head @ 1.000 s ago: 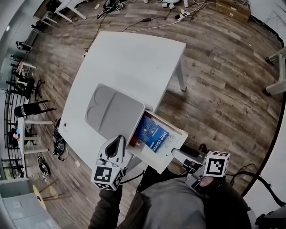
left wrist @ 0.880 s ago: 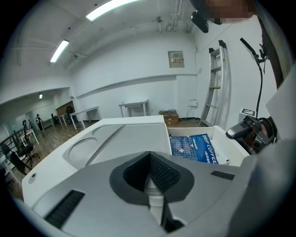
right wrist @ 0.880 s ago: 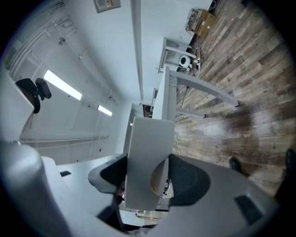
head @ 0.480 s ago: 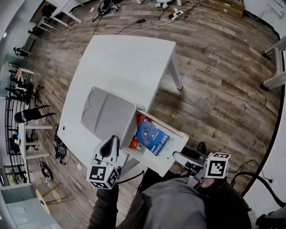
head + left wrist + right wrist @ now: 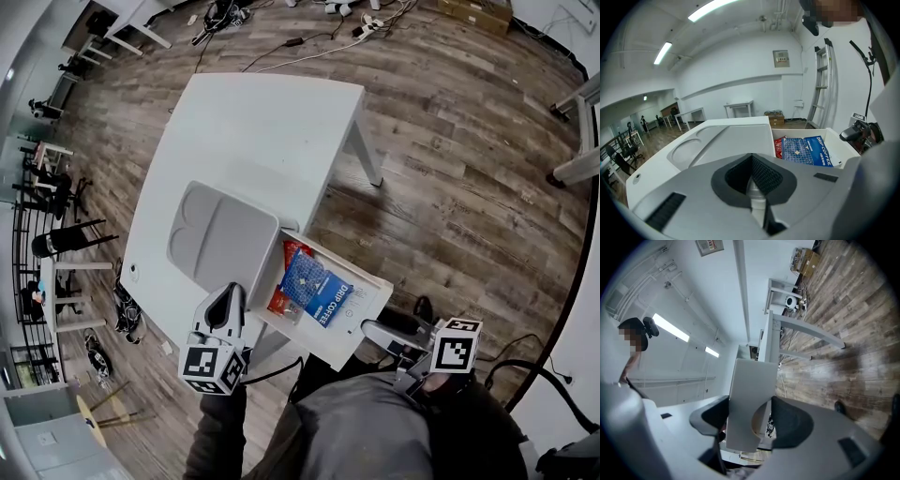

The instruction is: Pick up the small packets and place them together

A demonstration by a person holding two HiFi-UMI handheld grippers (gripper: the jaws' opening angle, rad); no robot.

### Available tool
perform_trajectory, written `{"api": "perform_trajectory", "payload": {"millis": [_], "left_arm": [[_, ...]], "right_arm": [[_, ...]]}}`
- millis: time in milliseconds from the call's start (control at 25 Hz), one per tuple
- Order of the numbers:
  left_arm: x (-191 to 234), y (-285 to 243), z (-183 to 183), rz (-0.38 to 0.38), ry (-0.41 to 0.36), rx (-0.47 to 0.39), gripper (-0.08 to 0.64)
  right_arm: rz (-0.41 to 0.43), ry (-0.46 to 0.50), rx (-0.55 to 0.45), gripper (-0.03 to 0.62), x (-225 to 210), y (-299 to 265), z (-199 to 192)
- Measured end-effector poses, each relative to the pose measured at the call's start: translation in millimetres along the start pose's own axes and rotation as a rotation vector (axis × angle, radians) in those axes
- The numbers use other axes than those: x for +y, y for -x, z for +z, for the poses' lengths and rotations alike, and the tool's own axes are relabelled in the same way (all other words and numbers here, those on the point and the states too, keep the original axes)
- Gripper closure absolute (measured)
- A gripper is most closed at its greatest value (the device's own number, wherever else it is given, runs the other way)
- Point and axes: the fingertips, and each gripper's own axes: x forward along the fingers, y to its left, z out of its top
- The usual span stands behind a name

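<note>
An open white drawer (image 5: 364, 274) under the table holds blue drip-coffee packets (image 5: 317, 287) (image 5: 806, 150) and red packets (image 5: 282, 298) (image 5: 779, 146). My left gripper (image 5: 228, 298) (image 5: 752, 164) is shut and empty. It hovers by the near edge of the grey tray (image 5: 220, 239), left of the drawer. My right gripper (image 5: 368, 328) (image 5: 750, 413) is at the drawer's front right. In the right gripper view a flat white panel (image 5: 750, 394) with a round notch, seemingly the drawer front, stands between its jaws.
The grey tray (image 5: 726, 138) with a round recess lies on the white table (image 5: 272, 131). Wooden floor surrounds the table, with cables and boxes at the far end. Other tables and chairs stand at the left. The person's body fills the bottom of the head view.
The left gripper has drifted a little left, away from the drawer's side. The right gripper stays at the drawer front. The packets have not moved.
</note>
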Motion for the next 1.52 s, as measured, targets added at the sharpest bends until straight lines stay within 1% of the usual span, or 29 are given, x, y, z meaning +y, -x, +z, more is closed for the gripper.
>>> {"api": "perform_trajectory", "payload": {"millis": [240,400,480,560,640,720,840,920,1000,1080,1240,1280,1360,1440,1520], "left_arm": [[2,0,-2,0.017,0.021,-0.003,0.563],[7,2,1,0.047,0.092,-0.024,0.563],[12,4,2,0.077,0.127,-0.038,0.563],[15,8,1,0.112,0.145,-0.05,0.563],[17,15,3,0.154,0.142,-0.067,0.563],[16,24,10,0.2,0.123,-0.092,0.563],[4,48,22,0.255,0.082,-0.136,0.563],[-10,69,30,0.275,0.065,-0.163,0.563],[-29,85,37,0.283,0.071,-0.191,0.563],[-53,95,42,0.277,0.105,-0.212,0.563],[-96,104,45,0.235,0.171,-0.237,0.563],[-102,106,41,0.231,0.191,-0.234,0.563],[-105,108,28,0.233,0.243,-0.217,0.563],[-98,110,15,0.248,0.29,-0.212,0.563],[-91,114,7,0.269,0.314,-0.217,0.563]], "right_arm": [[-0.03,0.078,0.02,0.301,-2,7,3],[-0.054,0.104,0.02,0.301,-2,25,11],[-0.075,0.119,0.008,0.301,-5,35,17],[-0.097,0.144,-0.007,0.301,-8,46,25],[-0.109,0.187,-0.016,0.301,-7,55,36],[-0.102,0.248,-0.008,0.301,0,60,48],[-0.067,0.352,0.04,0.301,18,63,61],[-0.036,0.416,0.074,0.301,36,62,64],[-0.004,0.491,0.119,0.301,56,58,64],[0.027,0.58,0.182,0.301,76,50,65],[0.088,0.778,0.351,0.301,110,19,57],[0.104,0.842,0.403,0.301,116,8,52],[0.127,0.998,0.503,0.301,121,-15,40],[0.134,1.172,0.6,0.301,115,-36,28],[0.128,1.342,0.704,0.301,104,-49,16]]}}
